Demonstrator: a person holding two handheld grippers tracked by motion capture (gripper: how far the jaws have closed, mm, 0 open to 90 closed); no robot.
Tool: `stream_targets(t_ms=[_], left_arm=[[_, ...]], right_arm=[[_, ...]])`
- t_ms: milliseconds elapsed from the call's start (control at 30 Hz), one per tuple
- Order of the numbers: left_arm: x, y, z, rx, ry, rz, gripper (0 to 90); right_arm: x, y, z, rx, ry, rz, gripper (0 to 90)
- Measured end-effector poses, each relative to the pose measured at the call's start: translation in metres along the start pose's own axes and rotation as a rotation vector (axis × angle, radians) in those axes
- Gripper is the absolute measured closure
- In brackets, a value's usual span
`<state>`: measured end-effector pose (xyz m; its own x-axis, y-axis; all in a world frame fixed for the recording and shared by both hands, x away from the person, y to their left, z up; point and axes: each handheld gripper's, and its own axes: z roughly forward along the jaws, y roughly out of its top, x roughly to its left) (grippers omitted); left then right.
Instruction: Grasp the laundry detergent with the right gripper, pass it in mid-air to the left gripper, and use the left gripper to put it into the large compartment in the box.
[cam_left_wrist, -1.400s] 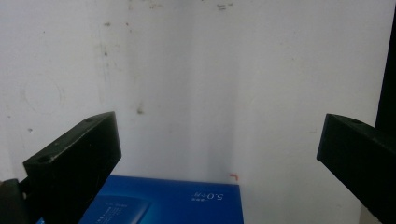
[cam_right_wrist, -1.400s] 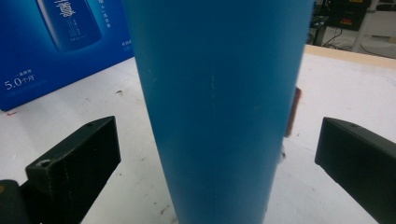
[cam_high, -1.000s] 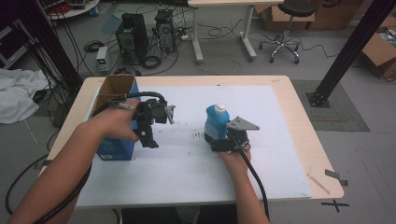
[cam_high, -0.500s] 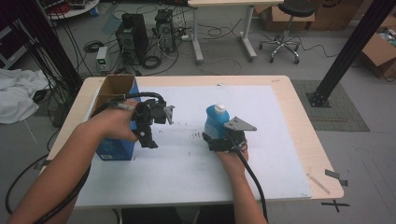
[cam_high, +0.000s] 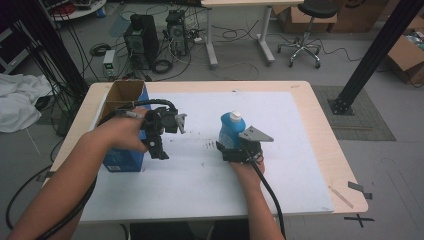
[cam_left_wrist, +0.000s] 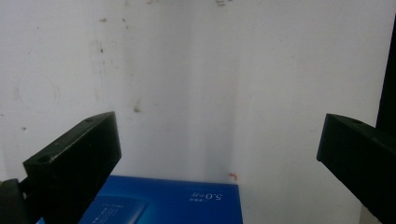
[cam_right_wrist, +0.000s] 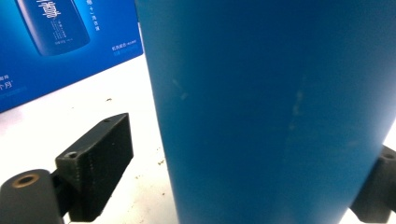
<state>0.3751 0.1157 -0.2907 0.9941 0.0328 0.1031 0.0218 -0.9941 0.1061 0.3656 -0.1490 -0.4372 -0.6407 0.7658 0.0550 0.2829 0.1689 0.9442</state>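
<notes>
A blue bottle (cam_high: 231, 131) with a white cap stands upright on the white sheet near the table's middle. My right gripper (cam_high: 230, 146) reaches around its lower body from the near side. In the right gripper view the bottle (cam_right_wrist: 275, 102) stands between the jaws of the right gripper (cam_right_wrist: 252, 149). These jaws have just been closing, and a gap remains beside the left pad (cam_right_wrist: 100, 158). My left gripper (cam_high: 170, 137) hangs open above the sheet, next to a blue box (cam_high: 122, 150). Nothing sits between the jaws of the left gripper (cam_left_wrist: 219, 140), and the box (cam_left_wrist: 177, 200) lies at the bottom edge.
The blue box has an open cardboard top (cam_high: 122, 97) and stands at the table's left edge; its printed side (cam_right_wrist: 60, 42) lies behind the bottle. A white sheet (cam_high: 290, 165) covers most of the wooden table (cam_high: 330, 135). Cables, computers and a stool are on the floor beyond.
</notes>
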Motion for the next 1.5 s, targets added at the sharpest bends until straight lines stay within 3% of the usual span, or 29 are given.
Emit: stream_targets(t_ms=[1067, 1233, 1500], left_arm=[[0.0001, 0.0017, 0.0066, 0.007, -0.011, 0.000, 0.1], [0.0003, 0.0022, 0.0056, 0.006, -0.009, 0.005, 0.1], [0.0001, 0.0005, 0.0065, 0.009, -0.013, -0.003, 0.1]], right_arm=[[-0.0001, -0.0022, -0.0036, -0.030, -0.018, 0.003, 26.9], [0.0004, -0.0028, -0.0037, -0.025, -0.032, 0.004, 33.1], [0.0009, -0.0032, -0.0031, -0.030, -0.037, 0.002, 33.2]])
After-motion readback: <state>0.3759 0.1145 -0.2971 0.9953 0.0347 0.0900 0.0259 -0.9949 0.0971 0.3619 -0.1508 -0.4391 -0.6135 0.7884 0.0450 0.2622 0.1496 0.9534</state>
